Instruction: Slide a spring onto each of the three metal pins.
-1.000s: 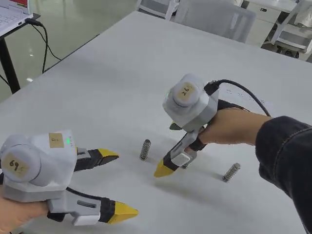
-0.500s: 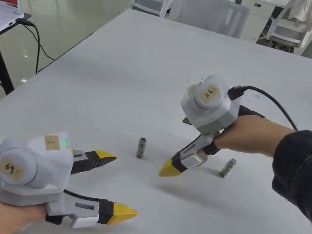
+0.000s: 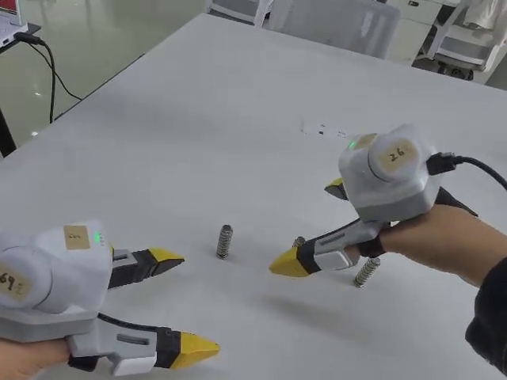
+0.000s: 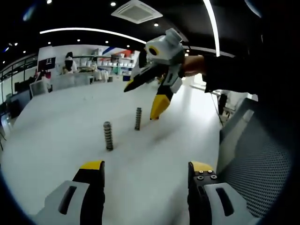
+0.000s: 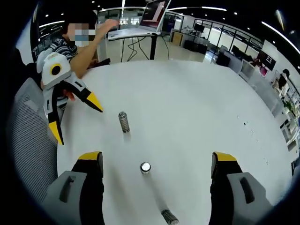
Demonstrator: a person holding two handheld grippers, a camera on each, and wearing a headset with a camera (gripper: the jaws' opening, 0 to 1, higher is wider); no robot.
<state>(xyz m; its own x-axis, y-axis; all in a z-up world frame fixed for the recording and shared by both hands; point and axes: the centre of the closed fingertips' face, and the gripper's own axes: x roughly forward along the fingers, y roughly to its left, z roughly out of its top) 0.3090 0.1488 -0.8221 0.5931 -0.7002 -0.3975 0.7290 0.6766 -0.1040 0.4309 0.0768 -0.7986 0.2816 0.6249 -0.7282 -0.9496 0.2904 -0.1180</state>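
On the table (image 3: 198,119) sit the left spring (image 3: 225,241), middle spring (image 5: 146,167) and right spring (image 3: 365,271) (in a row).

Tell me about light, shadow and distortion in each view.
Head view: soft, even light and a sharp image, with a faint shadow on the table under the right gripper. Left gripper view: the fisheye bends the ceiling light strips; the near spring is sharp. Right gripper view: the table edge bows, and the top of the pin glints.
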